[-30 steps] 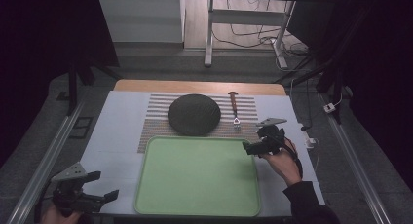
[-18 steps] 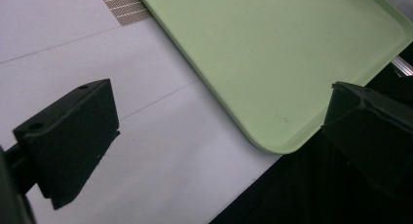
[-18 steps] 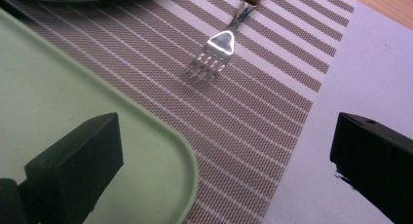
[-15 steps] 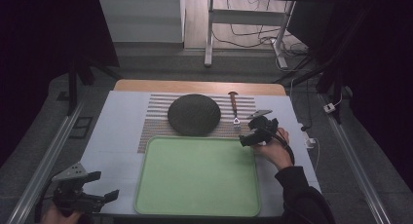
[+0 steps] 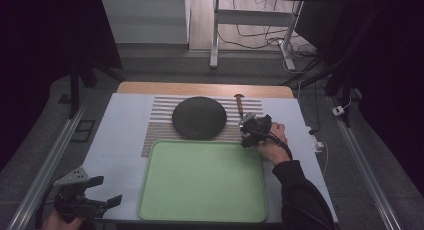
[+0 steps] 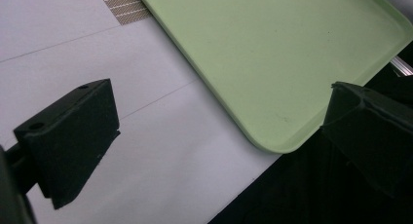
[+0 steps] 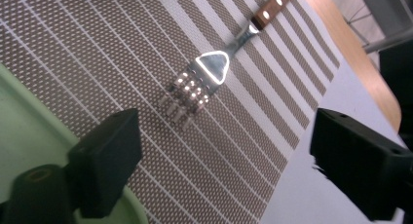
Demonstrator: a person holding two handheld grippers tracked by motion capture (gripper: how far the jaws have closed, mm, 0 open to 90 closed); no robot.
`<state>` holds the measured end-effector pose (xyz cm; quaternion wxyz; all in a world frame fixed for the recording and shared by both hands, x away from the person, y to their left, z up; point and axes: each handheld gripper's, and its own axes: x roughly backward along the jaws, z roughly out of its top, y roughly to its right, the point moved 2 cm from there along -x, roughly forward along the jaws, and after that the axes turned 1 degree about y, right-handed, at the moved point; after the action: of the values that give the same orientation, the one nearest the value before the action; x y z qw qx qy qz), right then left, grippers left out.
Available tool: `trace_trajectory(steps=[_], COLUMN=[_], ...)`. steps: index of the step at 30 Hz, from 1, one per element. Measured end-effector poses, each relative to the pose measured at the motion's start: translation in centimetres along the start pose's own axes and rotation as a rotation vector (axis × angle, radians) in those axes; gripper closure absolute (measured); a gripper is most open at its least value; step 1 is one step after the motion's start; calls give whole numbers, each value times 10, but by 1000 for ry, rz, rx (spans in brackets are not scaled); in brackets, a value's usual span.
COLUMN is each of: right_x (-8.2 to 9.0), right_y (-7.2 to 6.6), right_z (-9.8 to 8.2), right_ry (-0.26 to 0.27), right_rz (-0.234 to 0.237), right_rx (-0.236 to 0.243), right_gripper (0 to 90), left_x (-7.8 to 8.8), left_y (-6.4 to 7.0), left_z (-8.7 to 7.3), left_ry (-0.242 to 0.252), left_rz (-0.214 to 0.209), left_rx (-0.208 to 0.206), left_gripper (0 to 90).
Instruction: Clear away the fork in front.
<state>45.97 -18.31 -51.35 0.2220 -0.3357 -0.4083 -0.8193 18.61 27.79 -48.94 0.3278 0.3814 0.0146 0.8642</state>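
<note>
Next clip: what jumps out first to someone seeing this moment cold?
The big light green tray dominates the near middle of the table, with nothing on it, and a dark round plate sits just beyond it on the striped placemat. To the right of the plate, the right gripper hovers with jaws open over a wooden-handled fork whose tines glint. The left gripper waits open at the near left corner.

The left gripper [image 6: 214, 136] hangs with its two black jaws spread wide and nothing between them. Beyond them lies the pale table surface [image 6: 160, 151], with a light green tray [image 6: 272, 53] resting on it, rounded corner nearest. A bit of brown striped placemat [image 6: 122, 2] shows at the top.
</note>
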Motion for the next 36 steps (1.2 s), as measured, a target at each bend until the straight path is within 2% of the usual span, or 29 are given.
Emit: trace_trajectory(steps=[1,2,3,4,6,7,9,11,12,16,17,19,20,22,23,24,25,28,29,30,32,34,36], right_x=[0,-1,-2,-2,-5,-5,-9,-10,-11,-12,-12,-13,-14,-14,-13,-11,-10,-9,-6,-4,-2,3,6], right_y=[0,-3,-5,-5,-9,-9,-13,-15,-18,-24,-24,-27,-30,-32,-33,-34,-32,-31,-28,-27,-25,-23,-21], right_z=[0,3,4,4,7,7,9,9,10,10,10,9,9,8,8,8,8,8,8,9,9,10,10], right_ry=[0,2,1,1,-2,-2,-14,-20,-21,-29,-29,-29,-22,-24,-24,-21,-20,-21,-6,-4,3,27,35], right_rz=[0,-7,-15,-15,-32,-32,-40,-39,-53,-60,-60,-68,-64,-53,-64,-102,-110,-117,-147,-129,-127,-154,-156], right_rx=[0,42,63,63,122,122,181,196,238,318,318,348,392,411,430,442,428,427,418,413,406,371,357], right_gripper=[135,191,219,219,314,314,419,451,532,665,665,747,803,823,852,878,886,894,899,899,900,900,900], left_x=[0,0,0,0,0,0,0,0,0,0,0,0,0,0,0,0,0,0,0,0,0,0,0], left_y=[0,0,0,0,0,0,0,0,0,0,0,0,0,0,0,0,0,1,1,1,1,2,3], left_z=[0,0,0,0,0,0,0,0,0,0,0,0,0,0,0,0,0,0,0,0,0,0,0], left_ry=[0,0,0,0,-1,-1,-1,0,0,-1,-1,-1,0,0,-1,-1,-1,-2,-1,-1,-1,0,-1], left_rz=[0,0,0,0,0,0,0,0,0,1,1,1,1,1,1,1,1,1,1,2,2,6,5], left_rx=[0,-1,0,-1,-1,-1,0,0,0,-1,-2,-2,-2,-3,-4,-4,-4,-3,-6,-7,-12,-15,-29], left_gripper=[0,0,0,0,0,0,0,1,1,2,2,2,2,2,2,2,2,4,7,7,7,6,3])
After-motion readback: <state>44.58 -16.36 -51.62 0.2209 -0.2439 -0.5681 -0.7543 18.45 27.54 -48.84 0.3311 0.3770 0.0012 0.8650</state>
